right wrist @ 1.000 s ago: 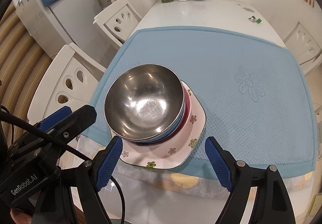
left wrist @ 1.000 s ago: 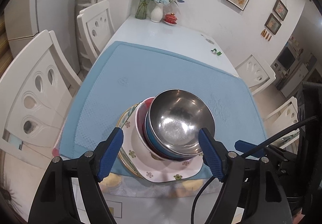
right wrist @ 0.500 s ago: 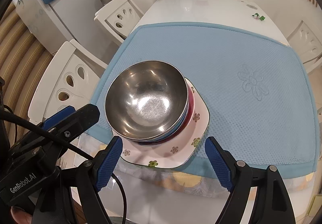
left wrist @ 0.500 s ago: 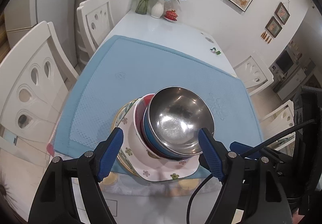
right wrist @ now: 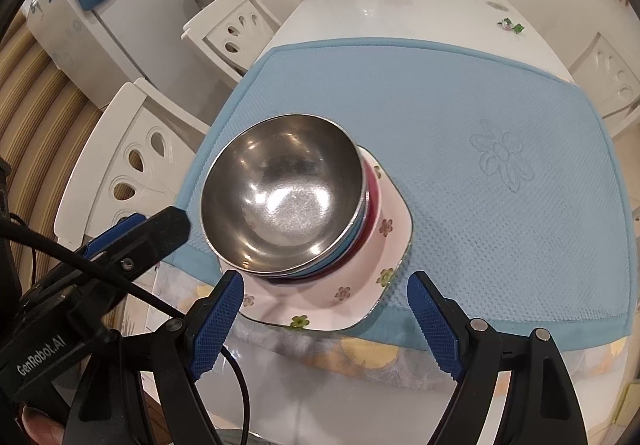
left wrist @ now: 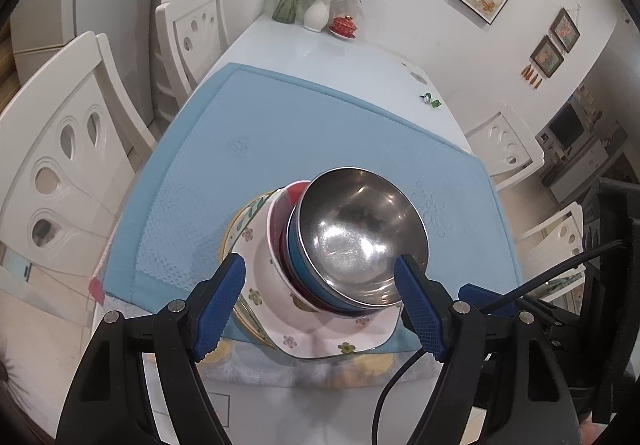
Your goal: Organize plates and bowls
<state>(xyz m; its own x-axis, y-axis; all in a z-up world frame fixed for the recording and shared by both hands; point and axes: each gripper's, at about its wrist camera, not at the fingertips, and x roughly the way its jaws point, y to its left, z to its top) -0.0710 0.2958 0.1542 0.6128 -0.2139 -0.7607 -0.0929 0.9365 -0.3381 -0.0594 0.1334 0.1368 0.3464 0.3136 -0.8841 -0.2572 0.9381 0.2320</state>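
A steel bowl (left wrist: 360, 237) tops a stack of a blue bowl (left wrist: 298, 265) and a red bowl (left wrist: 294, 191) on a white square flowered plate (left wrist: 344, 337), with a round patterned plate (left wrist: 248, 213) under it. The stack sits at the near edge of the blue mat (left wrist: 288, 133). My left gripper (left wrist: 320, 293) is open and empty, just short of the stack. My right gripper (right wrist: 324, 309) is open and empty, above the flowered plate's near edge (right wrist: 320, 309); the steel bowl (right wrist: 280, 193) lies ahead of it.
White chairs (left wrist: 72, 149) stand to the left and right of the white table (left wrist: 320, 49). Flower vases (left wrist: 316, 9) and a red lidded cup (left wrist: 344, 25) stand at the far end. A fridge (right wrist: 116, 13) stands beyond the chairs.
Both grippers have drawn back and up a little from the stack, still open. The stack has not moved.
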